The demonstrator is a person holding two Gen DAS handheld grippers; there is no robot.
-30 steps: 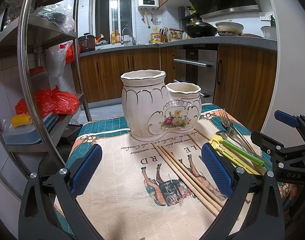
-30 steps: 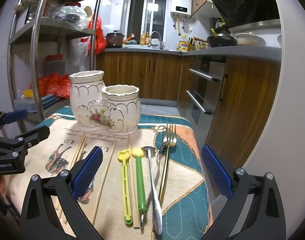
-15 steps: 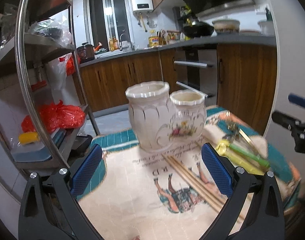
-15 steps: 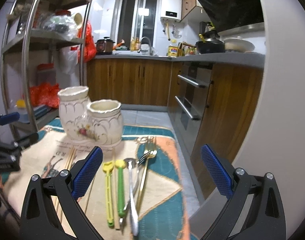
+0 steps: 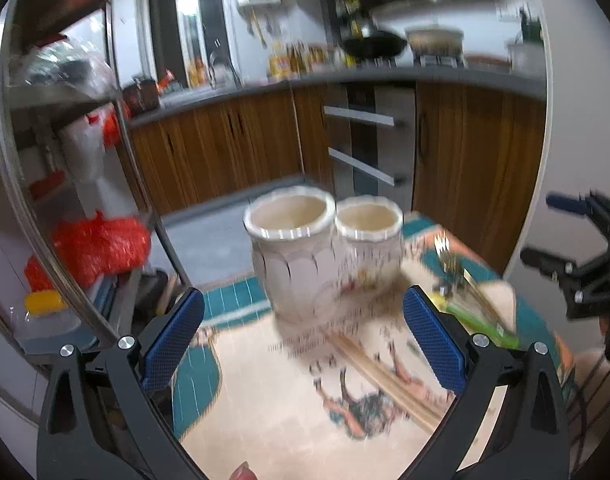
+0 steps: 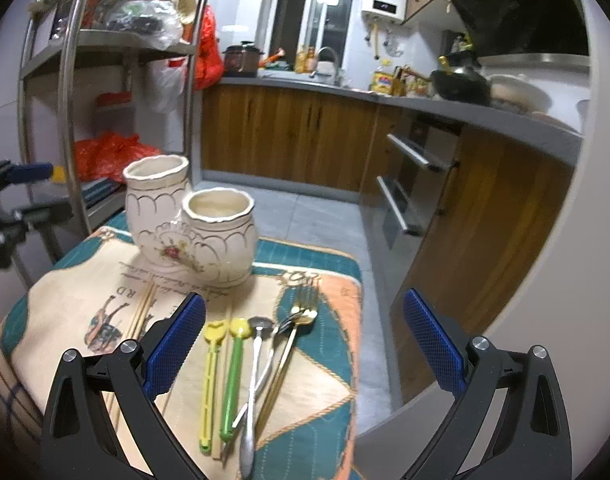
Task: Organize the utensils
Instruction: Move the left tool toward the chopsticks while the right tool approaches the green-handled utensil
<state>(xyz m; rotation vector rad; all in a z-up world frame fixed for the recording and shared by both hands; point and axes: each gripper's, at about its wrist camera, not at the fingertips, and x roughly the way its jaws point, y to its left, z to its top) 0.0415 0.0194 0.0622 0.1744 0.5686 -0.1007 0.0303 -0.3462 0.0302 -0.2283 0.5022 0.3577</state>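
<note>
Both hand-held grippers are spread wide with nothing between the pads. Right hand-held gripper (image 6: 304,344) hovers over the near right part of the desk (image 6: 345,296), above the row of utensils. Left hand-held gripper (image 5: 303,340) hangs over the left side, facing the ceramic holder (image 6: 189,224); that view is pretty motion-blurred, so small stuff over there is hard to read.

The holder is a cream double-cup thing with a floral print, standing upright toward the far edge of the desk, taller cup on the left, shorter one on the right, both openings up and looking empty.

Utensils all lie flat on the patterned cloth (image 6: 73,292), long axes running roughly near-to-far, working ends toward the far edge and the holder:
- yellow utensil (image 6: 209,384) and green utensil (image 6: 232,376), side by side, nearly parallel
- silver spoon (image 6: 253,380) just right of the green one, bowl toward the holder
- gold forks (image 6: 293,340) nearest the right edge, tines toward the far edge, angled slightly and overlapping the silver handle
- wooden chopsticks (image 6: 143,312) left of the bunch, partly hidden behind the right gripper's left finger

A metal shelf rack (image 6: 73,92) stands off the left edge.
</note>
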